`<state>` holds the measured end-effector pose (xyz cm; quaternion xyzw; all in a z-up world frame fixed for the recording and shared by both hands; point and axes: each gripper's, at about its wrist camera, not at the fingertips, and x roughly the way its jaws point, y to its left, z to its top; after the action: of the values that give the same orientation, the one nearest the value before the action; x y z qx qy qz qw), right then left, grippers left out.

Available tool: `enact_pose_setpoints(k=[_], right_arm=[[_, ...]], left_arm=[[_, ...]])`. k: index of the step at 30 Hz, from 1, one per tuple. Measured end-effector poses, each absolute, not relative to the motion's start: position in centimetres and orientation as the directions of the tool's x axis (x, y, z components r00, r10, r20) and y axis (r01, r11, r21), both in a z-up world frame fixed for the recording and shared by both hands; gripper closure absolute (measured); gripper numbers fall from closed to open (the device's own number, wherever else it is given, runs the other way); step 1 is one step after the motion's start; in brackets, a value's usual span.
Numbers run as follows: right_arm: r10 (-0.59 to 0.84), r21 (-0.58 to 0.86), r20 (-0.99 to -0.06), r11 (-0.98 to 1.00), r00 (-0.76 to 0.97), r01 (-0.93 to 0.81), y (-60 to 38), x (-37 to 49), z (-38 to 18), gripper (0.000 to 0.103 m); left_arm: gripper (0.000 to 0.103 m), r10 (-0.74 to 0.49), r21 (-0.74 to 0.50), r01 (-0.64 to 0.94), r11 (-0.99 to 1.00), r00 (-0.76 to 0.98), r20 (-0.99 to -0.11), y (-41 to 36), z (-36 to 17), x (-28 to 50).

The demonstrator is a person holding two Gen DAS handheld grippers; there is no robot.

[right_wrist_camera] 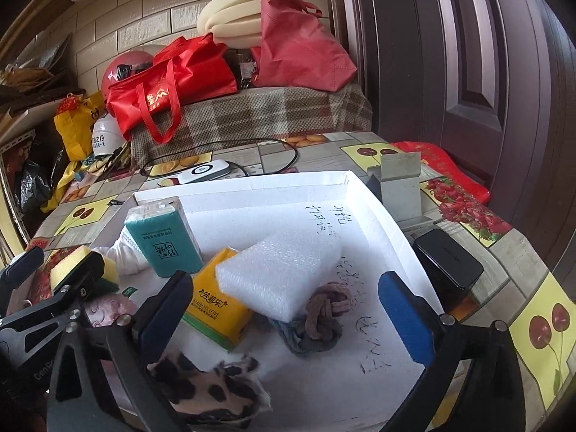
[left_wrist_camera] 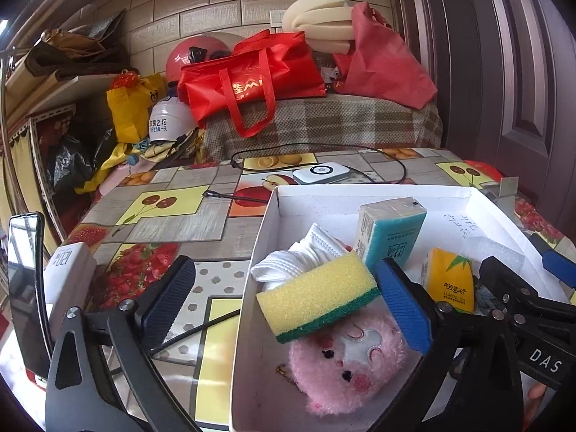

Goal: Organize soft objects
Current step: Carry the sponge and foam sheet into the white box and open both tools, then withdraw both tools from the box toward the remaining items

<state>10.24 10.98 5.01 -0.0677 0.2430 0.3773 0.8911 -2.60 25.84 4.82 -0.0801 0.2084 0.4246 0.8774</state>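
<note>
Both tongs wide open, nothing gripped. Left tongs (left_wrist_camera: 284, 300) straddle the box's (left_wrist_camera: 378, 194) left wall w/ the sponge (left_wrist_camera: 316, 297) just inside the blue pad, long axis running across the gap. Right tongs (right_wrist_camera: 286, 315) face the foam block (right_wrist_camera: 280, 273), centred between the pads, so right is nearer that, left nearer sponge and pink plush (left_wrist_camera: 345, 360).
</note>
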Motion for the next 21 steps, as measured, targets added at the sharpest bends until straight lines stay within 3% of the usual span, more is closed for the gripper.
enact_pose_setpoints(k=[10, 21], right_arm=[[0.68, 0.022, -0.346, 0.694, 0.646, -0.719, 9.9, 7.9, 6.0, 0.0], [0.693, 0.013, -0.311, 0.688, 0.65, -0.726, 8.1, 6.9, 6.2, 0.0]], left_arm=[[0.0, 0.722, -0.024, -0.772, 0.636, 0.605, -0.335, 24.8, 5.5, -4.9], [0.0, 0.669, -0.041, -0.728, 0.685, 0.65, -0.362, 23.5, 5.4, -7.1]])
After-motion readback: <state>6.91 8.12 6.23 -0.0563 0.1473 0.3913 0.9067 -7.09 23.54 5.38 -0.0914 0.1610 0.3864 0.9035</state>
